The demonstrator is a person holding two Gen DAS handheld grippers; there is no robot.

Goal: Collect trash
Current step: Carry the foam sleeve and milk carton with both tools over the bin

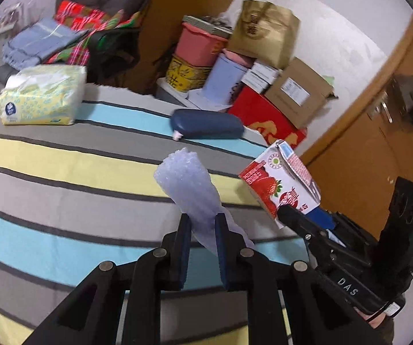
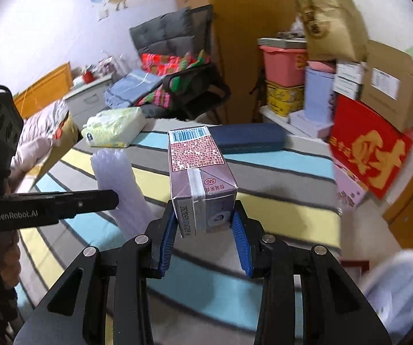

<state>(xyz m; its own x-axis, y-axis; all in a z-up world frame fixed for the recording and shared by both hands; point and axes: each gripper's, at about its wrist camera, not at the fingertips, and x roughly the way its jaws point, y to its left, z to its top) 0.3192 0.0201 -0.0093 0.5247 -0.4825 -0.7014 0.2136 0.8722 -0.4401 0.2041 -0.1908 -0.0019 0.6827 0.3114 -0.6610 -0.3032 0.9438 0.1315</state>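
Strawberry milk carton at frame centre in the right wrist view, pinched by its lower end between the blue pads of the right gripper, barcode end pointing away, held above the striped cloth. Same carton at right of centre in the left wrist view, tilted, with the right gripper clamped on its lower corner. Pale bubble-wrap roll at centre of the left wrist view, squeezed at its narrow lower part between the pads of the left gripper, upper end flaring up and left; seen again as a translucent roll left of the carton in the right wrist view, beside the left gripper. Farther back on the cloth: dark blue case past the roll, tissue pack at upper left. Beyond the cloth's far edge, at upper right: stacked boxes, red box, brown paper bag.
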